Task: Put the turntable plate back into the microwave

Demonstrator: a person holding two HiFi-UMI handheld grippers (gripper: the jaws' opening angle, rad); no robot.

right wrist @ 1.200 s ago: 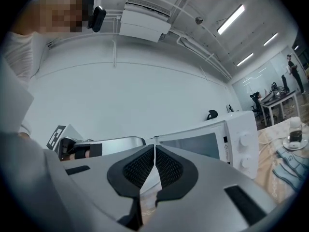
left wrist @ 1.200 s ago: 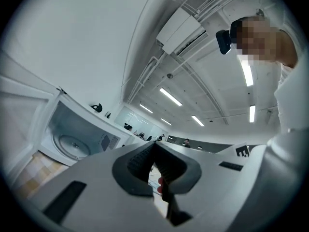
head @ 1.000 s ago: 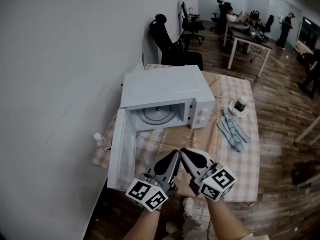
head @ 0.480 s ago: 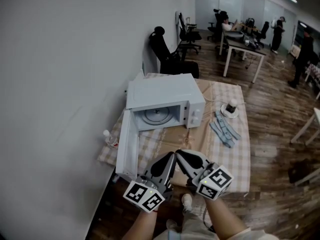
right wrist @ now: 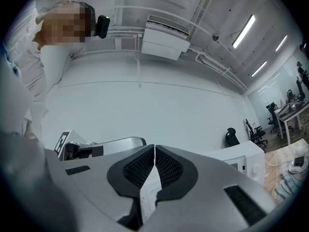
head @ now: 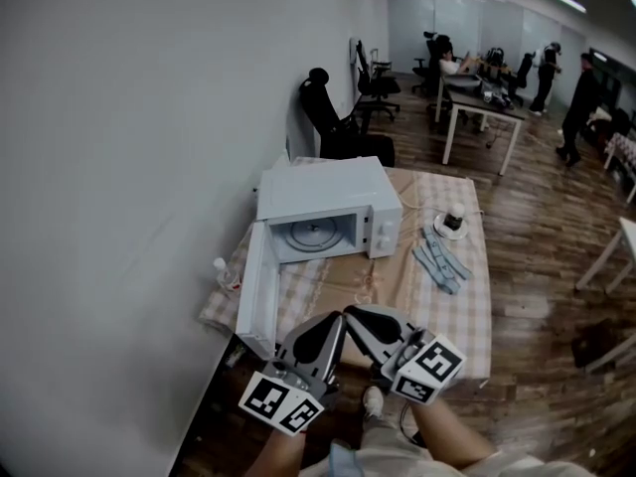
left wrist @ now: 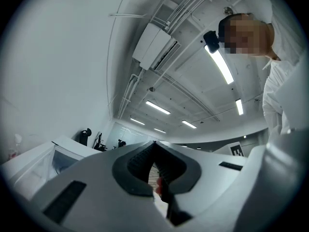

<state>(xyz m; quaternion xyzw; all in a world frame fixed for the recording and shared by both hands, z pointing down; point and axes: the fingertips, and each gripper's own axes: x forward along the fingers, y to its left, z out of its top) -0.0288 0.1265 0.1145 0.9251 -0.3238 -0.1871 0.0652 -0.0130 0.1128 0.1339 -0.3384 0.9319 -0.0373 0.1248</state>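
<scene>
Turntable plate [head: 316,233] inside the open-doored microwave [head: 328,192], toward the table's [head: 467,301] far left corner. Left tool [head: 338,320] and right tool [head: 353,313]: jaws together, empty, tips side by side above the near edge.

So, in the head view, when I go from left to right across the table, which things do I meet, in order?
small bottle → open microwave door → turntable plate → control panel → cup
</scene>
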